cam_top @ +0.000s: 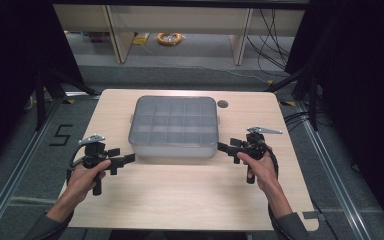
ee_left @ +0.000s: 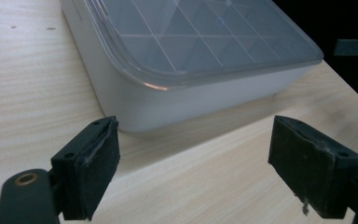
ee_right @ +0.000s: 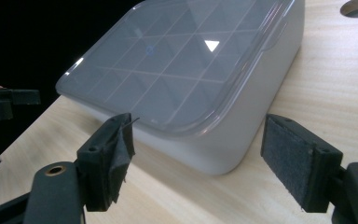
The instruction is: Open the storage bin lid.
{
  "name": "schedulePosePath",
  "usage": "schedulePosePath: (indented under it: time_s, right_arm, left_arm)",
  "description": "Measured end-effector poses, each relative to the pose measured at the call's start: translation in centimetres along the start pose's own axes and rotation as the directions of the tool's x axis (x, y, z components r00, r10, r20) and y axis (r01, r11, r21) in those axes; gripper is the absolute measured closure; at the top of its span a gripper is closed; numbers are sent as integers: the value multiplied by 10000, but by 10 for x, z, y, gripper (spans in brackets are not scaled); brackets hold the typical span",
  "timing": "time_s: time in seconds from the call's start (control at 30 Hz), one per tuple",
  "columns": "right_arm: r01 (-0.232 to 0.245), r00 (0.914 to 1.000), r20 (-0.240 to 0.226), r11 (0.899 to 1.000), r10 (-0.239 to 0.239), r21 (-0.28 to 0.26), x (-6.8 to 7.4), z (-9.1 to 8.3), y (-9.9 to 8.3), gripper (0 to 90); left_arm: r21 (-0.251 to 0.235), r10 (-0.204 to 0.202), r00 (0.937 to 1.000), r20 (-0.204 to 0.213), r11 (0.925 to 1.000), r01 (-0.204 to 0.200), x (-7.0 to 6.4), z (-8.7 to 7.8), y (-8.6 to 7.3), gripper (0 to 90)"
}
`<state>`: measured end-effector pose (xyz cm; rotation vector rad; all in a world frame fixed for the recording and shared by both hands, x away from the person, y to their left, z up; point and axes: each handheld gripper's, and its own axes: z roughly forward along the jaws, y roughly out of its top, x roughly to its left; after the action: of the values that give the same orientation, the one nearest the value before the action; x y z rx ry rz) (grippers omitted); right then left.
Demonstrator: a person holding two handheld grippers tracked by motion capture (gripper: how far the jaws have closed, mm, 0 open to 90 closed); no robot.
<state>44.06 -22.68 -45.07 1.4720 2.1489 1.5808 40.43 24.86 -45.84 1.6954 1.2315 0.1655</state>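
Bench (cam_top: 180, 200): a pale wooden top with a round cable hole (cam_top: 223, 104) toward 1 o'clock from its centre.

Box (cam_top: 173, 126): a grey, shallow organiser with a clear lid over a grid of compartments. It rests flat on the bench, just past centre toward 12 o'clock, lid on.

Left gripper (cam_top: 122, 161): held at 8 o'clock from the box, aimed at its near left corner. Its fingers (ee_left: 91, 172) are spread wide and hold nothing; the corner sits just beyond them, apart.

Right gripper (cam_top: 225, 147): held at 4 o'clock from the box, aimed at its near right corner. Its fingers (ee_right: 296, 163) are likewise spread wide and empty, the corner between and ahead of them, not touched.

Progress, as judged: both tools are lined up on the box's near corners, but no grasp is made; closing in, gripping and any lifting or opening remain.

Views compared: the high view gives the whole layout and both hands. The gripper views add the worn pads, the lid's overhanging lip and the clear gap to the box wall.
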Motion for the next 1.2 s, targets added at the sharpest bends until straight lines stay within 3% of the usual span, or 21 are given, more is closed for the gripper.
schedulePosePath:
  time_s: [0.2,0.23,0.27,0.3,0.33,0.37,0.4,0.47,0.5,0.53,0.73,0.8,0.83,0.87,0.93,1.03,1.13,1.17,1.2]
  right_arm:
    - [118,9999,44,9999,-117,-4,-5,7,8,271]
    - [-402,9992,33,9991,402,101,-2,8,9,272]
    - [-402,9992,33,9991,402,101,-2,8,9,272]
    - [-5,10000,83,10000,6,-57,-8,13,13,275]
    - [65,9997,216,10000,-63,-66,-10,15,14,275]
    - [-418,9990,152,9991,417,45,-7,15,16,276]
    - [-49,9998,211,10000,50,-83,-11,16,18,277]
    - [-573,9980,267,9984,572,17,-8,18,21,278]
    - [-498,9984,250,9988,499,-20,-8,19,22,282]
    - [39,9995,317,9999,-34,-145,-13,21,24,285]
    - [-55,9985,539,10000,55,-8,-17,27,30,298]
    - [-496,9974,534,9987,491,73,-15,28,31,300]
    - [-496,9974,534,9987,491,73,-15,28,31,300]
    - [-98,9977,664,9999,96,22,-19,30,32,301]
    - [-413,9970,665,9991,407,65,-18,32,35,308]
    - [-42,9968,805,9999,34,96,-22,33,39,313]
    - [-69,9963,853,9999,61,96,-24,35,43,314]
    - [-300,9953,923,9994,285,150,-24,36,44,317]
    - [-143,9957,922,9998,129,138,-26,37,45,319]
  left_arm:
    - [-302,-289,9996,-5,9991,288,5,4,13,161]
    - [-280,-286,9996,45,9992,287,7,5,16,162]
    - [-280,-286,9996,45,9992,287,7,5,16,162]
    - [-317,-290,9996,-70,9991,288,7,7,20,163]
    - [-275,-314,9995,-35,9991,313,8,8,22,164]
    - [-269,-322,9995,-51,9991,321,8,9,23,164]
    - [-332,-402,9991,-120,9987,398,8,10,25,166]
    - [-237,-369,9992,-156,9991,365,10,13,28,167]
    - [-247,-410,9990,-202,9989,405,11,15,30,168]
    - [-230,-408,9988,-271,9989,402,12,17,32,170]
    - [-110,-375,9983,-439,9993,371,16,26,46,176]
    - [-90,-320,9982,-507,9995,315,17,29,50,177]
    - [-90,-320,9982,-507,9995,315,17,29,50,177]
    - [-125,-366,9978,-554,9993,360,17,32,52,177]
    - [-98,-369,9976,-588,9993,364,18,35,57,177]
    - [-122,-317,9974,-646,9994,309,19,37,60,177]
    - [22,-361,9966,-745,9993,364,22,44,65,177]
    - [85,-386,9963,-765,9992,394,24,46,67,177]
    - [66,-475,9954,-834,9988,482,26,47,68,177]
